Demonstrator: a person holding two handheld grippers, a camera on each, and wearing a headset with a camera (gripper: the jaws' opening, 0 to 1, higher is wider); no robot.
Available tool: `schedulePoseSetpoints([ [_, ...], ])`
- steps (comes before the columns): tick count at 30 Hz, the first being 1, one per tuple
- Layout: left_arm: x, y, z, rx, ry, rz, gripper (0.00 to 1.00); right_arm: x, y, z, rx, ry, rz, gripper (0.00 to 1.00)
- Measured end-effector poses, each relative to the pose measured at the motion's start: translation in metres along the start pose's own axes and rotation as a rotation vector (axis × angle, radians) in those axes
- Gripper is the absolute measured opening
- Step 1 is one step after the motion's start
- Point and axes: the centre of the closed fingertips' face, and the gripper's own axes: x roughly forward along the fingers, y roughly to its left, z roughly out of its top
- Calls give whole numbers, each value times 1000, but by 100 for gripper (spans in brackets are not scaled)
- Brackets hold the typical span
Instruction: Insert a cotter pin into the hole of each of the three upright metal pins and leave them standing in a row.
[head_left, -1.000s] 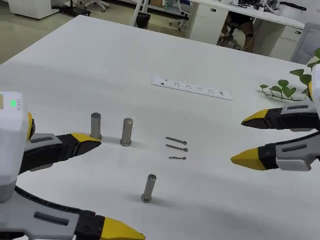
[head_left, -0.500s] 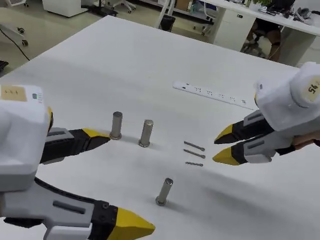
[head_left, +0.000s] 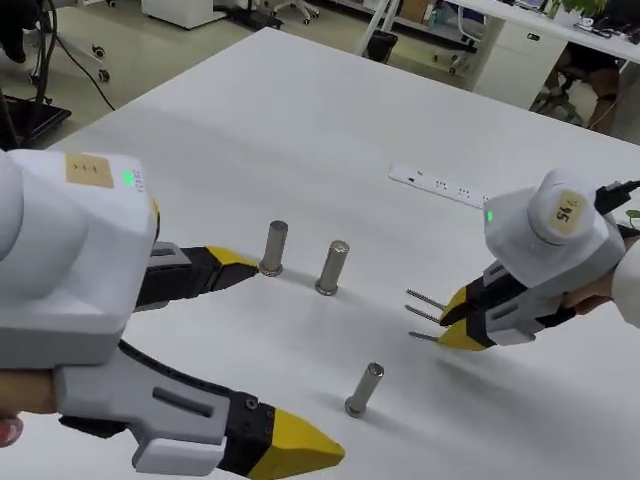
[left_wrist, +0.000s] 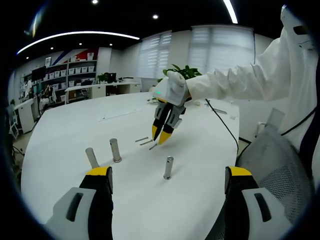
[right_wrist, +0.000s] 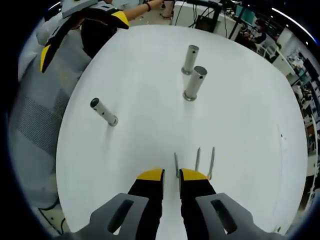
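Note:
Three metal pins stand upright on the white table (head_left: 300, 130): two close together (head_left: 273, 248) (head_left: 332, 267) and a third (head_left: 364, 389) nearer me. Three cotter pins (head_left: 424, 317) lie flat side by side, to the right of them. My right gripper (head_left: 457, 322) points down at their near ends. In the right gripper view its fingertips (right_wrist: 172, 175) stand a narrow gap apart, with the end of the left cotter pin (right_wrist: 176, 164) at that gap. My left gripper (head_left: 299, 357) is wide open and holds nothing. Its jaws frame the lone pin (left_wrist: 168, 167).
A white power strip (head_left: 445, 187) lies further back on the table. The table's far edge drops to an office floor with chairs and desks. A person's white sleeve (left_wrist: 235, 82) reaches in behind the right gripper, and a potted plant (left_wrist: 182, 72) stands beyond it.
My right gripper has come in from the right and down to the cotter pins, and its jaws have narrowed from wide open. The left gripper stays wide open. The head view has shifted.

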Motion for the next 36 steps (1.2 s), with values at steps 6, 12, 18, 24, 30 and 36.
schedulePoseSetpoints([
  [6, 0, -2, -2, -9, 8, -5, 91, 9, -7, -6, 24, 23, 9, 0],
  [12, -1, 6, -5, -24, 9, 15, 90, 11, -9, -7, 24, 27, 28, 1],
  [18, -3, 11, -6, -34, 4, 30, 88, 14, 0, -9, -1, 51, 63, 2],
  [24, -3, 11, -8, -44, 8, 24, 87, 18, -3, -10, -14, 86, 50, 0],
  [30, -1, 8, -10, -38, 19, 18, 85, 20, -5, -12, -31, 135, 56, 0],
  [36, 2, 2, -12, -22, 40, 2, 85, 21, -6, -11, -30, 209, 69, 0],
])
